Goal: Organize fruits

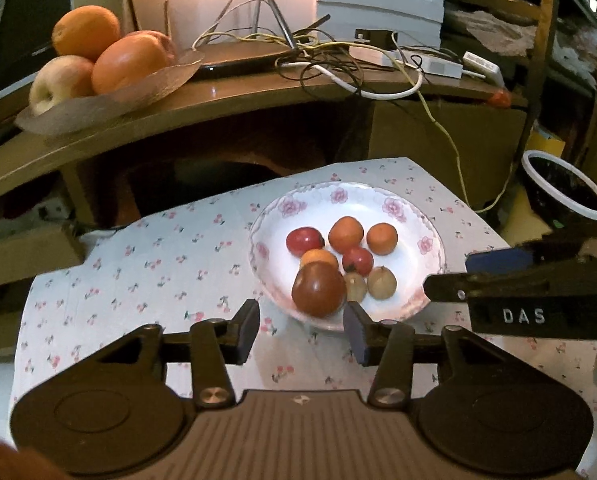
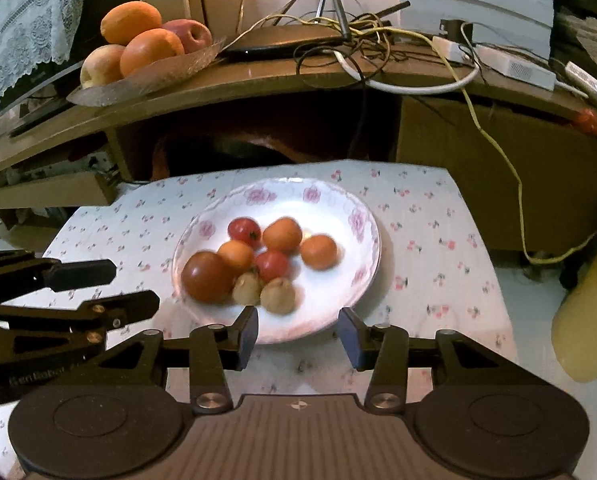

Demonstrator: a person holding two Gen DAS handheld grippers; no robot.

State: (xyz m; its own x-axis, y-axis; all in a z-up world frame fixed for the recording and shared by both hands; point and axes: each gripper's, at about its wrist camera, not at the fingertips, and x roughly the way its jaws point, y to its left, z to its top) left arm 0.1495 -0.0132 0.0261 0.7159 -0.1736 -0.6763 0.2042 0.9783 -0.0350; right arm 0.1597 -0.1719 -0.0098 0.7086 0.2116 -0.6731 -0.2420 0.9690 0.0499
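A white plate with pink flowers rests on a cherry-print cloth and holds several small fruits. Among them are a large dark red tomato, small orange fruits, small red tomatoes and two pale brown fruits. My left gripper is open just short of the plate's near rim, in line with the large tomato. My right gripper is open over the near rim, empty. Each gripper also shows at the side of the other's view.
A wooden shelf behind the cloth carries a glass dish of oranges and apples, a router and tangled cables. A dark white-rimmed bowl stands at the right. A yellow object lies beside the cloth.
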